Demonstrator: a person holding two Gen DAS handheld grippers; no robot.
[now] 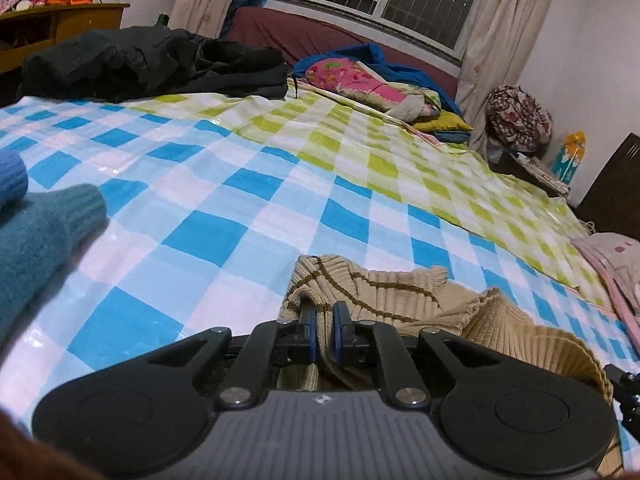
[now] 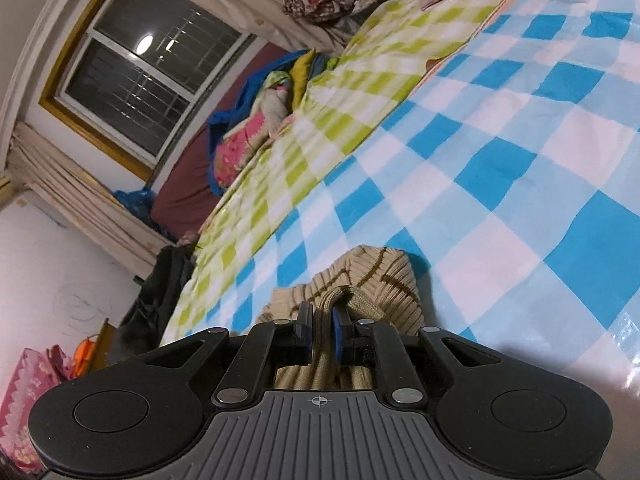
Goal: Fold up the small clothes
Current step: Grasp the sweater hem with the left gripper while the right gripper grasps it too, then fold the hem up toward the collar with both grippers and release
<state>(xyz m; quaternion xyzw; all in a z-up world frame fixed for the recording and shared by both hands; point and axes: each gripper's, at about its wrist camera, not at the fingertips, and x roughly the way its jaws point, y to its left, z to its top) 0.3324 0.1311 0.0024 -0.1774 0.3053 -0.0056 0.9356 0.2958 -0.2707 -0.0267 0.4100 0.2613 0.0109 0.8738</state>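
Note:
A beige ribbed knit garment with thin brown stripes (image 1: 384, 292) lies bunched on the blue-and-white checked sheet (image 1: 224, 216). My left gripper (image 1: 324, 322) is shut on an edge of it, the fabric pinched between the blue pads. In the right wrist view the same beige garment (image 2: 376, 276) is bunched in front of my right gripper (image 2: 320, 326), which is shut on a thick fold of it. The part of the garment below both grippers is hidden by their bodies.
A teal knit piece (image 1: 44, 236) and a blue knit piece (image 1: 10, 176) lie at the left. Dark clothes (image 1: 152, 64) are piled at the far left, colourful bedding (image 1: 360, 80) at the far end, pink cloth (image 1: 616, 264) at the right edge.

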